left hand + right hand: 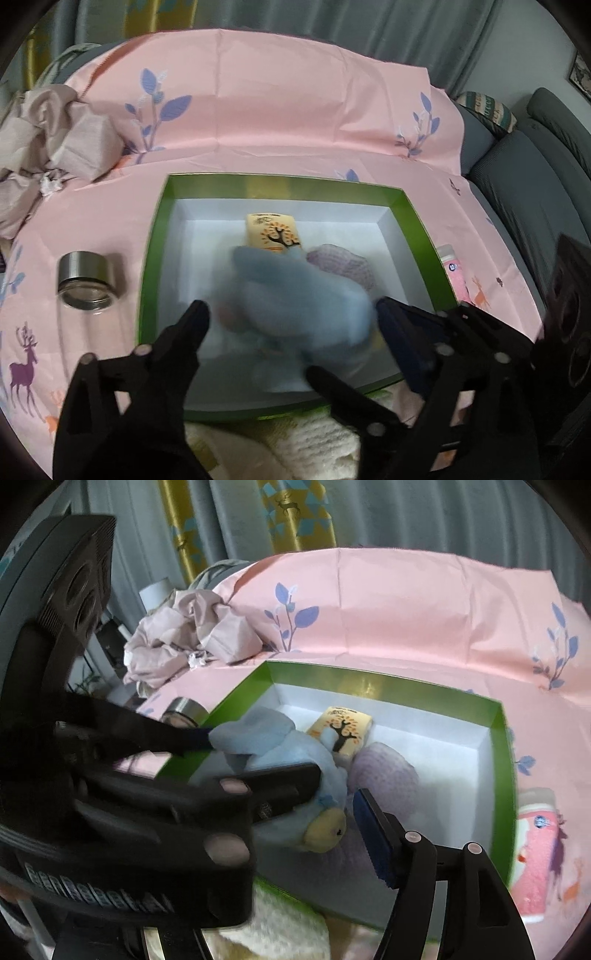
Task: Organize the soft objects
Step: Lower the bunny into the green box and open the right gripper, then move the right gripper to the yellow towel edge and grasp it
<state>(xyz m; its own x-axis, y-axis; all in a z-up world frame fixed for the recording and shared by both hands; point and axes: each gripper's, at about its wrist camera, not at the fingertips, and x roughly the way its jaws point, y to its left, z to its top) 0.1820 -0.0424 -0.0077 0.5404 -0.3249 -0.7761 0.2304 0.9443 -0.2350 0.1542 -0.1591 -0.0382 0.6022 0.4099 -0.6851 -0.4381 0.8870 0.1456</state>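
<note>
A light blue plush toy [295, 295] with a yellow face [325, 830] lies blurred inside the green box [151, 258], over its near half. My left gripper [291, 306] stands wide open around the toy, its pads a little off it on either side. My right gripper [295, 805] is open too: its blue right pad [369, 830] stands a small gap from the yellow face, and its left finger is hidden behind the left gripper. Behind the toy in the box lie a yellow packet with a tree print [273, 234] and a lilac knitted piece [343, 266].
A glass jar with a metal lid [86, 278] stands left of the box, a pink bottle [535, 849] lies right of it. Cream knitted fabric [314, 443] lies before the box's near rim. Crumpled beige cloth [55, 136] sits at the far left on the pink sheet. A grey sofa [535, 184] is at the right.
</note>
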